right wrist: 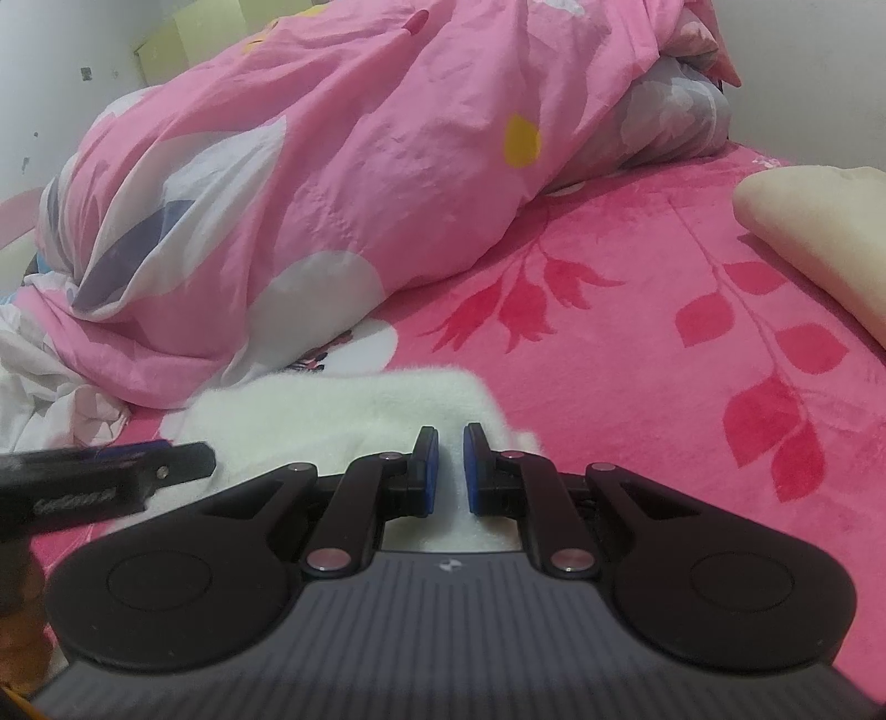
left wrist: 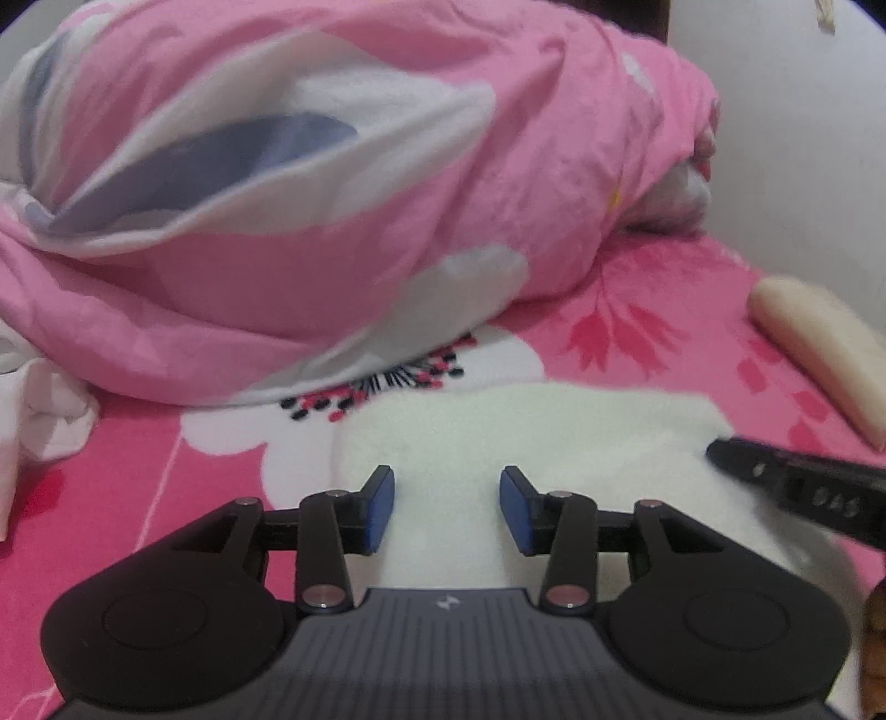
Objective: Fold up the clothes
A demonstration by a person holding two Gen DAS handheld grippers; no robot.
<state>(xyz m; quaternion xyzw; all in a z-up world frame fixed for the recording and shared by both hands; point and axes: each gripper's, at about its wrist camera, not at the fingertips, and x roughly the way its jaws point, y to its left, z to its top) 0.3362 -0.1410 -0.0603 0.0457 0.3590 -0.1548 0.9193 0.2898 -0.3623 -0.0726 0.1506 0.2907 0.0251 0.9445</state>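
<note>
Over white fleece [left wrist: 531, 437], left tool [left wrist: 447, 509] gapes empty.

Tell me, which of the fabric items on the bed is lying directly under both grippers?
The fluffy white garment. Both the left gripper and the right gripper sit over it, while the pink duvet and cream pillow lie farther away.

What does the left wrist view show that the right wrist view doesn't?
Only the left wrist view: the left gripper head-on, blue pads apart over the fluffy white garment. Only the right wrist view: the right gripper nearly closed at that garment's edge, plus a pale green cabinet. Both show the crumpled pink flowered duvet, the pink floral fleece blanket and the cream pillow.
</note>
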